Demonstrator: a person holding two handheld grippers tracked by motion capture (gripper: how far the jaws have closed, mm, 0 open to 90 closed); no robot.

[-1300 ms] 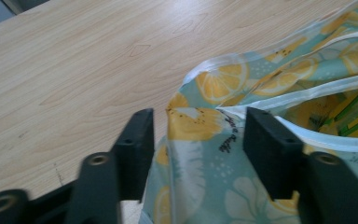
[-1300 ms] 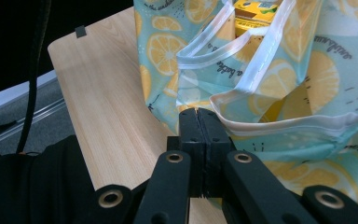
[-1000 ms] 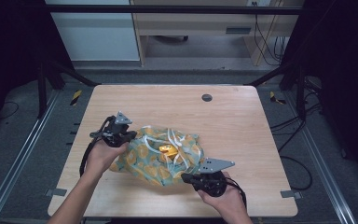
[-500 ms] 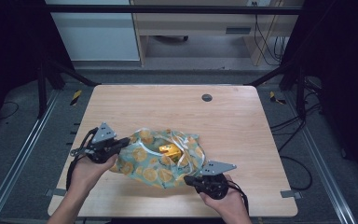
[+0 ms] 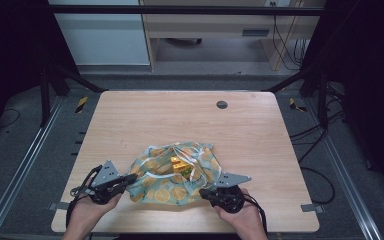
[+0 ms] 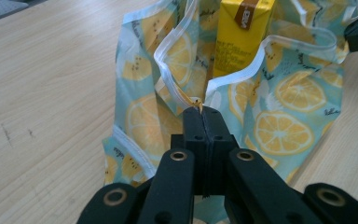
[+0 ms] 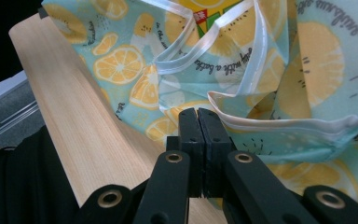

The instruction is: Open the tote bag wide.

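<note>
A teal cloth bag (image 5: pixel 167 185) printed with lemon slices and edged in white lies near the table's front edge. A yellow carton (image 5: pixel 179 165) shows through its open mouth. My left gripper (image 5: pixel 132 177) is at the bag's left edge. In the left gripper view the gripper (image 6: pixel 203 109) is shut on the bag's hem (image 6: pixel 177 88), with a yellow tab at the tips and the carton (image 6: pixel 242 32) beyond. My right gripper (image 5: pixel 203 191) is at the bag's front right corner. In the right gripper view it (image 7: pixel 198 112) is shut on the bag's cloth (image 7: pixel 121 60).
The wooden table (image 5: pixel 180 120) has a round grommet (image 5: pixel 222 105) at the back centre. Both hands rest close to the front edge. A white cabinet (image 5: pixel 100 35) and a desk stand beyond the table. Cables lie on the floor at right.
My left gripper has pulled the bag's left edge out to the left and toward the front edge, stretching the bag wider. The right gripper has barely moved.
</note>
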